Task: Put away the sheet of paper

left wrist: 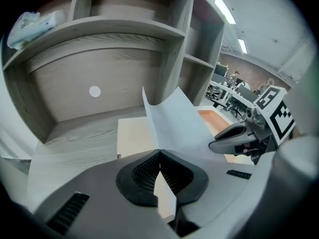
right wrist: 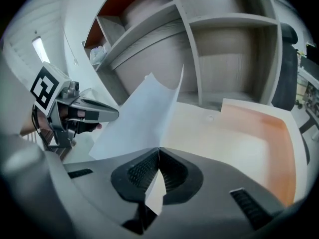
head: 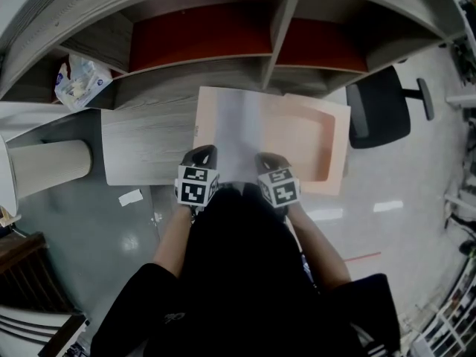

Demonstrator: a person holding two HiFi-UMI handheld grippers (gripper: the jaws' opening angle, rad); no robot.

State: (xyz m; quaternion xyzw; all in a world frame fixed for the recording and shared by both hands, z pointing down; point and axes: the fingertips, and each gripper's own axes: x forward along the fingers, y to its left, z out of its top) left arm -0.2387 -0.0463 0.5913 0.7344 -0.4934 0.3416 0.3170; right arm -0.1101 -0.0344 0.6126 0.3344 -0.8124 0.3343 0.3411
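A white sheet of paper (head: pixel 238 132) is held by its near edge above a shallow peach tray (head: pixel 323 136) on the wooden desk. My left gripper (head: pixel 202 157) is shut on the sheet's near left corner, and my right gripper (head: pixel 269 162) is shut on the near right corner. In the left gripper view the paper (left wrist: pixel 174 123) rises from the closed jaws and curls over the tray (left wrist: pixel 130 136), with the right gripper (left wrist: pixel 234 133) beside it. In the right gripper view the paper (right wrist: pixel 144 116) stands bent over the tray (right wrist: pixel 239 138), and the left gripper (right wrist: pixel 94 112) shows at the left.
Open shelf cubbies with red backs (head: pixel 201 32) rise behind the desk. A plastic bag (head: pixel 80 80) lies on the left shelf. A black office chair (head: pixel 378 106) stands to the right. A pale cylinder (head: pixel 48 166) lies at the left, and a white tag (head: pixel 130 197) on the floor.
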